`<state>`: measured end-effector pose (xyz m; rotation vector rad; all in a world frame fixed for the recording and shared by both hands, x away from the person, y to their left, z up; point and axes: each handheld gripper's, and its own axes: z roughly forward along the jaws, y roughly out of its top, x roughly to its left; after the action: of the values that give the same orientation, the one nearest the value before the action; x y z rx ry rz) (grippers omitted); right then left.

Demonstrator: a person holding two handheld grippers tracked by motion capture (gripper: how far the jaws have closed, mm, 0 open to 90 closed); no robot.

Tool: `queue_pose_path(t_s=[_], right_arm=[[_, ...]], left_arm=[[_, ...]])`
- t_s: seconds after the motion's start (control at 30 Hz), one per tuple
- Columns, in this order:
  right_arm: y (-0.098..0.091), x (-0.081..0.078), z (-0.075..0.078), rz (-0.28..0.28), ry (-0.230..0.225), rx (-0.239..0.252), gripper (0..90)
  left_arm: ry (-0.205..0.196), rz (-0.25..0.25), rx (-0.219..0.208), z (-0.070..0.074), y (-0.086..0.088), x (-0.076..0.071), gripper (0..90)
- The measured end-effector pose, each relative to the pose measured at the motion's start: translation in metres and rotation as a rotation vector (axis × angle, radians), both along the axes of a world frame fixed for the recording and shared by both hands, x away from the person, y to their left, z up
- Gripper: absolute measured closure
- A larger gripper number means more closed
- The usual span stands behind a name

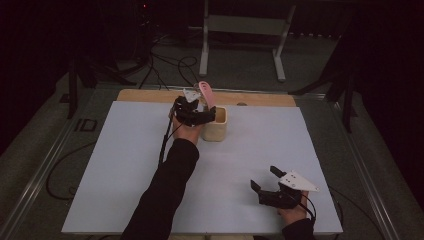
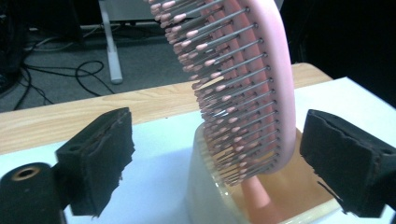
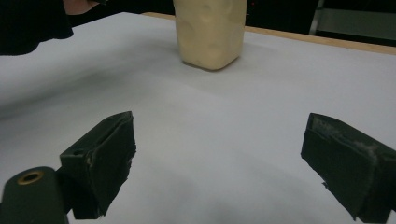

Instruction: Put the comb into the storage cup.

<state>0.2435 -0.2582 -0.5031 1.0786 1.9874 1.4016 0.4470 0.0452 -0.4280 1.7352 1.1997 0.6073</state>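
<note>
A pink hairbrush (image 2: 243, 84) stands handle-down in a cream cup (image 2: 210, 196), its bristles facing left in the left gripper view. In the high view the pink hairbrush (image 1: 206, 93) sticks up from the cream cup (image 1: 216, 125) near the table's far middle. My left gripper (image 1: 200, 116) hangs at the cup's left rim; its jaws are open, one on each side of the brush, touching nothing. My right gripper (image 1: 266, 178) rests open low over the white sheet at the near right, with the cream cup (image 3: 210, 32) farther ahead.
A white sheet (image 1: 125, 165) covers most of the wooden table (image 1: 145, 95). A white metal frame (image 1: 245, 35) and loose cables (image 1: 165, 65) lie on the floor beyond. A dark sleeve (image 3: 32, 23) crosses the upper left of the right gripper view.
</note>
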Motion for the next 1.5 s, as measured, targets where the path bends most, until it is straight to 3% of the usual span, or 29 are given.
queue_pose_path(t_s=[0.23, 0.47, 0.57, 0.67, 0.87, 1.07, 1.2, 1.27, 1.3, 1.5], right_arm=[[0.001, 0.000, 0.000, 0.002, 0.002, -0.001, 9.8], [0.000, 0.000, 0.000, -0.001, 0.003, 0.002, 9.8], [0.001, 0.000, 0.000, 0.003, 0.003, 0.003, 9.8], [0.000, 0.000, 0.000, 0.003, 0.002, 0.001, 9.8], [0.001, -0.001, 0.000, 0.003, 0.002, 0.002, 9.8], [0.002, -0.001, 0.000, 0.005, -0.001, 0.002, 9.8], [0.002, -0.001, 0.000, 0.005, 0.001, 0.000, 9.8], [0.002, -0.001, 0.000, 0.007, 0.000, 0.001, 9.8], [0.003, -0.001, 0.000, 0.009, 0.003, 0.000, 9.8], [0.005, -0.001, 0.000, 0.015, 0.003, -0.002, 9.8]], left_arm=[[0.000, -0.014, 0.030, 0.003, 0.002, -0.003, 1.0], [-0.010, -0.042, 0.043, 0.011, 0.004, -0.010, 0.0], [-0.013, -0.050, 0.064, 0.016, 0.005, -0.015, 0.0], [-0.017, -0.050, 0.119, 0.019, 0.006, -0.021, 0.0], [-0.027, -0.063, 0.149, 0.021, 0.011, -0.033, 0.0], [-0.055, -0.103, 0.156, 0.024, 0.029, -0.055, 0.0], [-0.082, -0.105, 0.148, 0.022, 0.043, -0.071, 0.0], [-0.082, -0.105, 0.148, 0.022, 0.043, -0.071, 0.0], [-0.085, -0.104, 0.146, 0.020, 0.051, -0.080, 0.0], [-0.092, -0.097, 0.133, 0.012, 0.074, -0.103, 0.0]])
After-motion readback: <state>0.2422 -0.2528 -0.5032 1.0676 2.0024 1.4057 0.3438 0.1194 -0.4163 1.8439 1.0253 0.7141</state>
